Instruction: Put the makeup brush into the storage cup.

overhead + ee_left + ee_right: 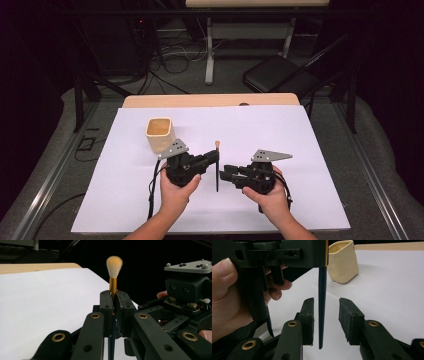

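Note:
A paintbrush (217, 172) with a dark handle, gold ferrule and pale bristles (114, 264) stands roughly upright over the white sheet. My left gripper (214, 156) is shut on the brush just below the ferrule (114, 302). My right gripper (223, 173) faces it from the right. In the right gripper view its jaws (326, 302) stand open on either side of the lower handle (322, 305), with a gap on each side. A cream cup (160, 134) sits on the sheet behind the left gripper, and also appears past the handle (343, 261).
A white sheet (300, 150) covers most of the wooden table (210, 100). Behind the table are a black folding chair (280, 75), cables on the floor and another table's legs. Metal rails run along both sides of the table.

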{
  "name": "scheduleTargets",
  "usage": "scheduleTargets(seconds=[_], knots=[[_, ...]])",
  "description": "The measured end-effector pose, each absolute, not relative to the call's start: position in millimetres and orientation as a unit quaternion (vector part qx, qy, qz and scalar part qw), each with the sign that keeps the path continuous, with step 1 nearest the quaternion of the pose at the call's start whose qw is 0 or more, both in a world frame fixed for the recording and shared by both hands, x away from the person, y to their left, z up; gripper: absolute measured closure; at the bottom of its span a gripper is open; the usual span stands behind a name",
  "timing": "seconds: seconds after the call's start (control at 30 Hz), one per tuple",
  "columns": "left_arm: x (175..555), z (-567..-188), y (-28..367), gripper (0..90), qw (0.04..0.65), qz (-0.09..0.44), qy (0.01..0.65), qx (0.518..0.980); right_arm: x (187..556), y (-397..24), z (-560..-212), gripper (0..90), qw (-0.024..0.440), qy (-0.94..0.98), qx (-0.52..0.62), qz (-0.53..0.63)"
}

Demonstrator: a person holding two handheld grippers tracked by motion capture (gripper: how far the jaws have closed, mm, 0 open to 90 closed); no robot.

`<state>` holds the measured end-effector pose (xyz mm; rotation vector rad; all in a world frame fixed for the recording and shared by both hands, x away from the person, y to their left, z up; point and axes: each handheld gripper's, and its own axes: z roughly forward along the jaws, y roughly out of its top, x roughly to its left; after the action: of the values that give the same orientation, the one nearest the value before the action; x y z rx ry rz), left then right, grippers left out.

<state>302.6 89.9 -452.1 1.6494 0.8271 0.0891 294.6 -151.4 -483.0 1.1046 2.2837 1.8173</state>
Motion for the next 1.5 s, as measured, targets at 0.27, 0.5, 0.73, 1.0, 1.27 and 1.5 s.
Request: scheduleTargets(seconds=[0.27, 0.5, 0.73, 1.0, 1.27, 1.5], knots=[[301.9, -453.7, 87.0, 83.9, 0.604, 0.038, 0.355, 0.712, 295.5, -149.1, -484.9, 67.2, 0.002, 0.734, 0.353, 0.580], [301.5, -454.5, 84.8, 83.9, 0.606, 0.034, 0.353, 0.712, 296.3, -147.1, -485.8, 69.3, 0.001, 0.732, 0.355, 0.581], [300.3, -454.6, 83.1, 83.9, 0.606, 0.033, 0.351, 0.713, 297.3, -146.5, -487.2, 72.6, -0.002, 0.731, 0.359, 0.581], [298.9, -454.4, 81.8, 83.9, 0.607, 0.031, 0.348, 0.714, 297.0, -145.9, -486.8, 75.6, -0.003, 0.731, 0.359, 0.581], [298.5, -454.7, 80.9, 83.9, 0.608, 0.032, 0.347, 0.714, 297.9, -146.2, -488.3, 78.2, -0.006, 0.731, 0.360, 0.580], [297.7, -455.0, 80.4, 83.9, 0.607, 0.032, 0.347, 0.715, 297.4, -145.5, -488.5, 82.0, -0.014, 0.730, 0.360, 0.580]])
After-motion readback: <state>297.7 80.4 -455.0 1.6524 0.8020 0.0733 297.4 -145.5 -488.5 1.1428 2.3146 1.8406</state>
